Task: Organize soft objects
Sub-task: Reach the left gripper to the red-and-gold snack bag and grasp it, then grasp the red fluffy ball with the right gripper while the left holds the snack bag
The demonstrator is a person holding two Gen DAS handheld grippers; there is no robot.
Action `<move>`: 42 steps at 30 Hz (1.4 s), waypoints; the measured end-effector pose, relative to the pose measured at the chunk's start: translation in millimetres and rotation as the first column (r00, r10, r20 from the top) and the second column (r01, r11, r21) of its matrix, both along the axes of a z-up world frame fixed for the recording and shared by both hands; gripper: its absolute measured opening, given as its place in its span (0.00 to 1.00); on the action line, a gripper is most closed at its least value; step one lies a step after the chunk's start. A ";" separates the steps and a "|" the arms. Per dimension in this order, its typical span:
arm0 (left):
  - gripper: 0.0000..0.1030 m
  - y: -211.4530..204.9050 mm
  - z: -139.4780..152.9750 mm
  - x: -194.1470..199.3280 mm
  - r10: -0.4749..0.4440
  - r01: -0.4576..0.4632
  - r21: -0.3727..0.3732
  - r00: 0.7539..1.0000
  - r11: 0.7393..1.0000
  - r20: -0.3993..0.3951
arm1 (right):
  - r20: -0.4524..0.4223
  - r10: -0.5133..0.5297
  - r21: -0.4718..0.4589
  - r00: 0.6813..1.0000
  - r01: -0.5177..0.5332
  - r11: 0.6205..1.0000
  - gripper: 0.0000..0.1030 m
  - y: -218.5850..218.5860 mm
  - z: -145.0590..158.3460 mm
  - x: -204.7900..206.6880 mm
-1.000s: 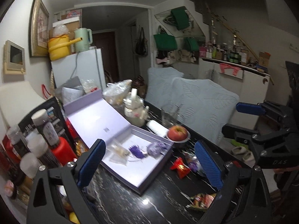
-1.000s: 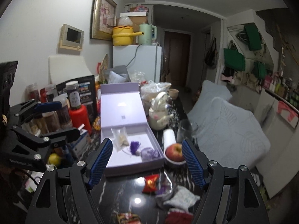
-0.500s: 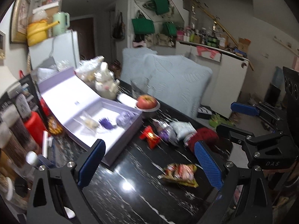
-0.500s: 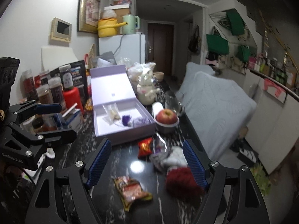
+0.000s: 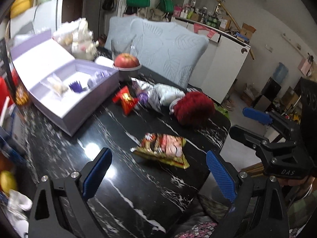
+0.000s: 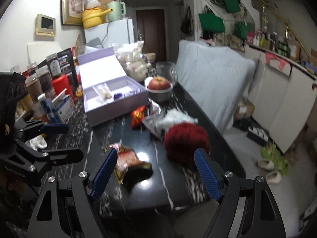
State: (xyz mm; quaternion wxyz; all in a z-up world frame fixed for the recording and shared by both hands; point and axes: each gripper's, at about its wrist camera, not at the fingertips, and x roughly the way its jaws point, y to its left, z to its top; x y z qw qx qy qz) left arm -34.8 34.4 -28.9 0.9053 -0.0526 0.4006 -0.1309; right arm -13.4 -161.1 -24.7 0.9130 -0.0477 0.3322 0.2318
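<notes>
A fluffy dark red soft object lies near the table's right edge, with a white fluffy one just behind it. A snack packet lies on the black marble table. A small red packet and a silvery wrapper lie by an open lilac box. My left gripper is open and empty above the near table edge. My right gripper is open and empty, near the snack packet and the red soft object.
A bowl with an apple stands behind the box. Jars and a red container crowd the table's left side. A white teapot stands at the back. Light blue cushions are right of the table.
Both grippers have pulled back toward the near end of the table and tilted down. The red soft object and snack packet now sit closer in both views. Both grippers stay open.
</notes>
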 end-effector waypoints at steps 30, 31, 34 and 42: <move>0.95 -30.2 -72.5 70.8 -0.086 0.089 0.005 0.980 0.996 -0.179 | -0.157 -0.145 0.019 0.977 0.150 0.988 0.79 -51.8 -57.4 44.5; 0.95 -30.8 -76.0 72.4 -0.090 0.092 0.006 0.977 0.996 -0.193 | -0.158 -0.146 0.019 0.977 0.151 0.988 0.79 -51.6 -57.9 47.5; 0.95 -31.8 -85.2 77.2 -0.097 0.098 -0.010 0.968 0.995 -0.231 | -0.160 -0.144 0.021 0.976 0.150 0.989 0.79 -50.0 -60.1 54.8; 0.95 -37.2 -92.8 82.6 -0.087 0.097 0.033 0.969 0.995 -0.230 | -0.187 -0.143 0.020 0.972 0.149 0.989 0.79 -48.5 -68.2 64.3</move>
